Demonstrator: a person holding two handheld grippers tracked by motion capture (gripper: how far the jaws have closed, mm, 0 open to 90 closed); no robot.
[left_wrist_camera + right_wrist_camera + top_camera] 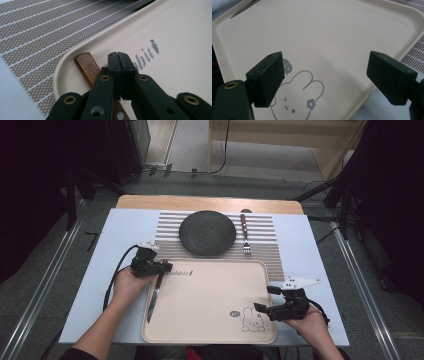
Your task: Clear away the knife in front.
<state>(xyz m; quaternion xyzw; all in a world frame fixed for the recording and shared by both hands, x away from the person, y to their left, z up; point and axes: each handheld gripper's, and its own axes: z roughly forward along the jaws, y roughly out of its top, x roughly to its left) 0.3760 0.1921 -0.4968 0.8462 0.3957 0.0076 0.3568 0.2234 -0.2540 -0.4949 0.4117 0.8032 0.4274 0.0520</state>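
Observation:
A knife (156, 290) with a brown wooden handle (86, 63) lies along the left rim of the cream tray (210, 320), blade toward the person. My left gripper (159, 266) is at the tray's far left corner, its jaws pressed flat together (117, 53) just above the handle, which runs beneath them. Nothing shows between the pads. My right gripper (265, 299) hovers open over the tray's near right corner, its jaws (328, 72) wide apart above a rabbit drawing (297, 100).
A dark round plate (207, 232) sits on a striped placemat (170, 220) beyond the tray, with a fork (245, 232) to its right. A pale blue table cover (125, 230) surrounds them. The tray's floor (324, 32) is bare.

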